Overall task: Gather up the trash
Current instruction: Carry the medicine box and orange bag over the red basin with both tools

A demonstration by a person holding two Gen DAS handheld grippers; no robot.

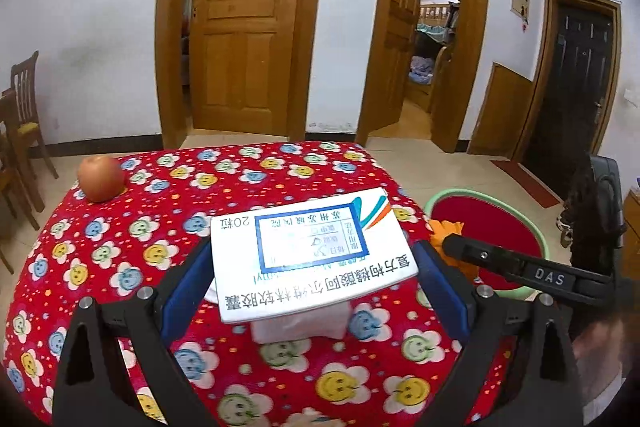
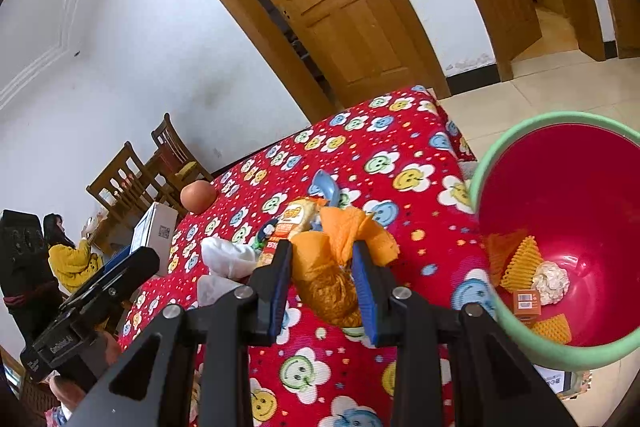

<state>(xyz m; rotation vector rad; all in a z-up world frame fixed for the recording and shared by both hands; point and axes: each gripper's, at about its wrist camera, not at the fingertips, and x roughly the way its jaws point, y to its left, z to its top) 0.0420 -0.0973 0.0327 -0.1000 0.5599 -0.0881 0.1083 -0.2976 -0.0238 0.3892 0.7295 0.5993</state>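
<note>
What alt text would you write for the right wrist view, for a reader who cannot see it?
The right gripper is shut on a crumpled orange wrapper above a table with a red flowered cloth. To its right stands a red bin with a green rim, already holding some trash. An apple lies farther back.

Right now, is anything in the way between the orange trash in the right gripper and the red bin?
Nothing visible blocks it. The right gripper holds the orange trash above the flowered tablecloth, and the red bin sits open just past the table's edge.
</note>
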